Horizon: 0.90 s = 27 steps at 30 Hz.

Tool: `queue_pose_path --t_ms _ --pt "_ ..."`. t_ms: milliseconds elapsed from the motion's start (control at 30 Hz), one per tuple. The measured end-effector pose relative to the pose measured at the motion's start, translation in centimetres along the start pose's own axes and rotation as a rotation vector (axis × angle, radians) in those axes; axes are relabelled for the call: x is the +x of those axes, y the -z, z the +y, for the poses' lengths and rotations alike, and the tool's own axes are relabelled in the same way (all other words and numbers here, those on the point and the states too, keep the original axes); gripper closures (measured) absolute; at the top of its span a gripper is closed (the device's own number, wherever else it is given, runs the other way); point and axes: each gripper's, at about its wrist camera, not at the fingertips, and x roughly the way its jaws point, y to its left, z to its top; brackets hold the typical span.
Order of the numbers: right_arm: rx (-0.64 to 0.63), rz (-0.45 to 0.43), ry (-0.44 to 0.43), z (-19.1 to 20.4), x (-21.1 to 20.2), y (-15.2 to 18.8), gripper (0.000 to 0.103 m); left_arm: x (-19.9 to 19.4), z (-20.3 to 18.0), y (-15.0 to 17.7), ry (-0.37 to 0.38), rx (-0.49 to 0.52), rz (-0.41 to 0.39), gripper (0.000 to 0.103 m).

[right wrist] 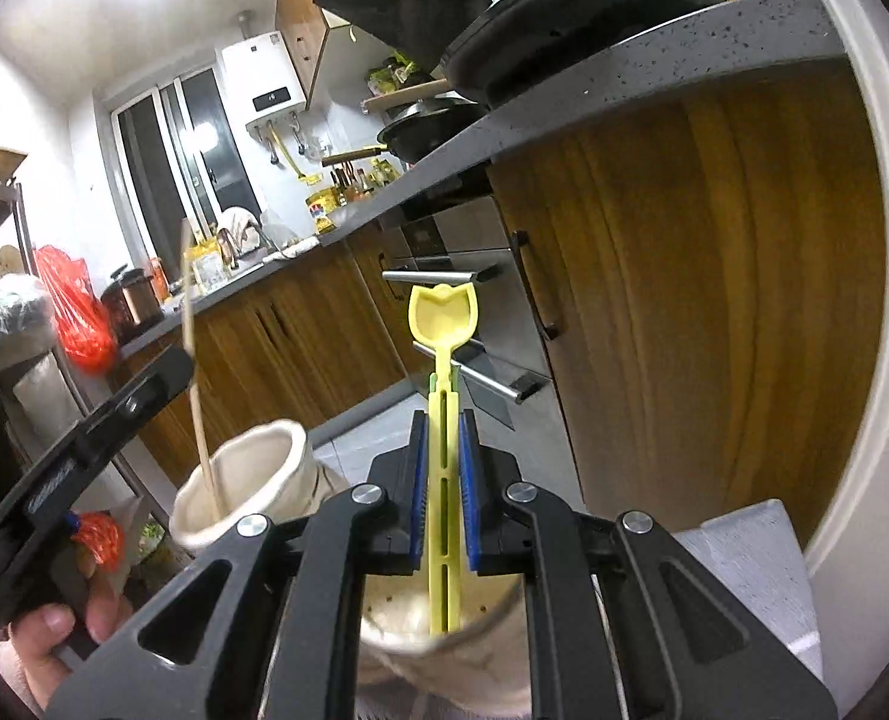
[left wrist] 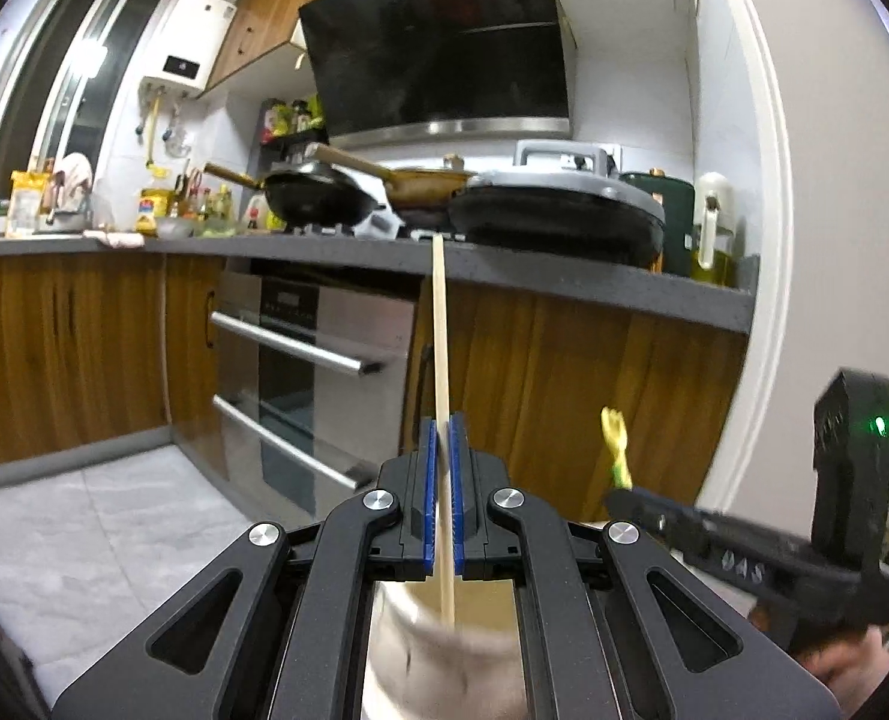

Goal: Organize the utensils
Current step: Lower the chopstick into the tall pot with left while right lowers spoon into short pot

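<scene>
Holding: left gripper (left wrist: 443, 468) clenched thin wooden chopstick (left wrist: 441, 336) over white cup (right wrist: 246, 480) at 6 o'clock | right gripper (right wrist: 444, 468) clenched light, stiff yellow plastic spoon (right wrist: 443, 324) mid-handle.

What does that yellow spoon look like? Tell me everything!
The yellow spoon looks like plastic. Its bowl has a notched, tulip-like tip and points up and away. The long flat handle has slots cut along it, with a bit of green behind the neck. The right gripper is shut on the handle, blue pads pressing both sides. The handle's lower end hangs over the mouth of a cream cup.
</scene>
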Motion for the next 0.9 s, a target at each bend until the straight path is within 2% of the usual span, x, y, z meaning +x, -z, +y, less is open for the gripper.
queue_pose_path --t_ms 200,367,767,900 --pt "-0.058 -0.019 0.046 1.0 -2.3 1.4 0.094 -2.3 0.0 1.6 -0.022 0.017 0.032 0.098" --pt "-0.098 -0.053 0.087 1.8 -4.0 2.3 0.094 -2.9 -0.7 2.6 -0.04 0.07 0.055 0.098" --pt "-0.116 -0.039 0.087 1.8 -3.5 2.3 0.093 -2.9 -0.6 3.4 -0.067 0.102 0.087 0.098" --pt "-0.117 -0.038 0.089 1.8 -3.4 2.1 0.093 -3.0 -0.5 3.3 -0.08 0.102 0.08 0.092"
